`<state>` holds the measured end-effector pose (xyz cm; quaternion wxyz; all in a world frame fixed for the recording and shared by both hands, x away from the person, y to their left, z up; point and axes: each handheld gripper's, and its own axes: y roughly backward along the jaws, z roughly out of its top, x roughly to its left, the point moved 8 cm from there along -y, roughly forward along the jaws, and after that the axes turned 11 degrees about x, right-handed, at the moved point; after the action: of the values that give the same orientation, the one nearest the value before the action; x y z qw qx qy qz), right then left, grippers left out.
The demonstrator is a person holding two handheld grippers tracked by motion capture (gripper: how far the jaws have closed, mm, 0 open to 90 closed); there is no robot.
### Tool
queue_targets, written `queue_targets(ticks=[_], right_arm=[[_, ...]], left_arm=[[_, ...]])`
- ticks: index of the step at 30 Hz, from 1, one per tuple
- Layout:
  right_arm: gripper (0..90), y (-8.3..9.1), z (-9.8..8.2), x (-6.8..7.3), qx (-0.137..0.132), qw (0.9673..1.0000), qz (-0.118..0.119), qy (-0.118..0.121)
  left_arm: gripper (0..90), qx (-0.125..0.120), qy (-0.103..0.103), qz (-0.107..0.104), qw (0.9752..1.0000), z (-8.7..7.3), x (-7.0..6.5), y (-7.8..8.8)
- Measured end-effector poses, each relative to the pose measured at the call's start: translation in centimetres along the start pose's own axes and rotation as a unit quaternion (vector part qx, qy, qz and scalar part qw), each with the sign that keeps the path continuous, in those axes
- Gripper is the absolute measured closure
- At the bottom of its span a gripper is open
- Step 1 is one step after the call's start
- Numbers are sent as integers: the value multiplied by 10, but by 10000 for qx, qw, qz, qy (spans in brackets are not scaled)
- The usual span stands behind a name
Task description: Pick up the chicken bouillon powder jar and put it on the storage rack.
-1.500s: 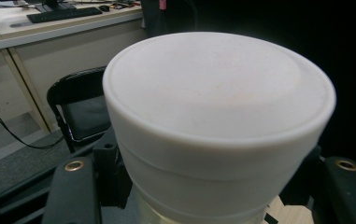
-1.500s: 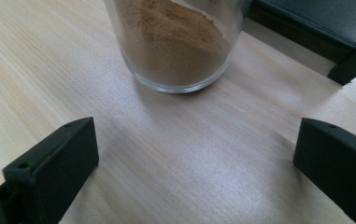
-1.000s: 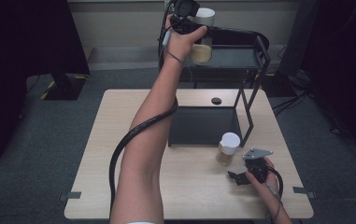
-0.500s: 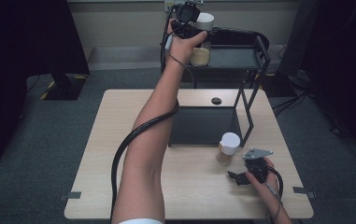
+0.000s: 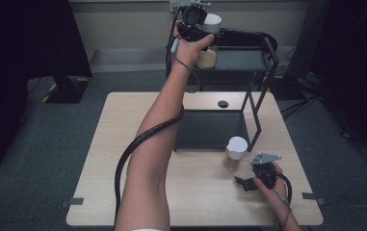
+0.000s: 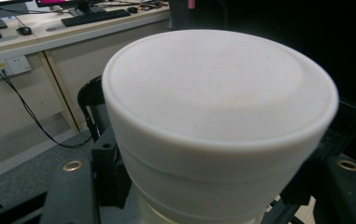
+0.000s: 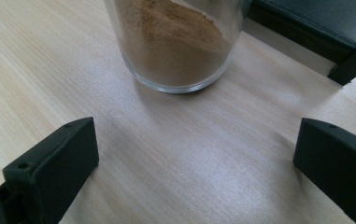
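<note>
The left gripper [image 5: 201, 30] reaches far out and pinches a white-lidded jar [image 5: 209, 42] of pale powder just above the top shelf of the black rack [image 5: 263, 48], likely so it can go there. The right gripper [image 5: 249, 183] rests on the table [image 5: 123, 159], jaws spread wide. A jar of brown powder [image 7: 175, 42] stands just ahead of them, untouched.

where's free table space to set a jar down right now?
Bare: the table's whole left half, left of the forearm and cable, and the front edge strip. Crowded: right side, where the black rack, the table jar and the open right gripper sit close. The left gripper holds another jar at the rack's top shelf.
</note>
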<state>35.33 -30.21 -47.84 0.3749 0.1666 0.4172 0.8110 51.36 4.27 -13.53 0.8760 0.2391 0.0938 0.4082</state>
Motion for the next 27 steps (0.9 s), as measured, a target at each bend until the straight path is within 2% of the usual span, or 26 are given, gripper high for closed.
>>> queue_targets(ticks=[3, 4, 5, 9, 10, 12, 15, 16, 18, 21, 27], right_arm=[[0, 0, 0, 0, 3, 10000, 0, -4], [0, 0, 0, 0, 11, 10000, 3, -15], [0, 0, 0, 0, 11, 10000, 3, -15], [0, 0, 0, 0, 3, 10000, 1, -3], [0, 0, 0, 0, 5, 10000, 0, -6], [0, 0, 0, 0, -3, 10000, 1, 0], [0, 0, 0, 0, 1, 10000, -2, 0], [0, 0, 0, 0, 0, 10000, 1, -4], [0, 0, 0, 0, 2, 10000, 0, -2], [0, 0, 0, 0, 3, 10000, 1, -1], [0, 0, 0, 0, 6, 10000, 0, 1]], left_arm=[[219, 4, 46, 48, 10000, 0, -1, 0], [138, -30, 118, 64, 9999, -1, -2, 2], [103, -30, 118, 64, 9999, -1, -2, 2], [69, -36, 124, 63, 9999, -3, -4, 5], [35, -62, 202, -1, 9998, -6, -4, 7], [2, -94, 220, -30, 9997, -9, -3, 10], [1, -113, 260, -16, 9996, -13, -4, 12], [1, -139, 200, -59, 9997, -17, -4, 15], [1, -151, 223, -137, 9995, -21, -4, 18], [3, -169, 174, -139, 9996, -26, -4, 21], [2, -204, 285, -259, 9991, -42, -4, 26]])
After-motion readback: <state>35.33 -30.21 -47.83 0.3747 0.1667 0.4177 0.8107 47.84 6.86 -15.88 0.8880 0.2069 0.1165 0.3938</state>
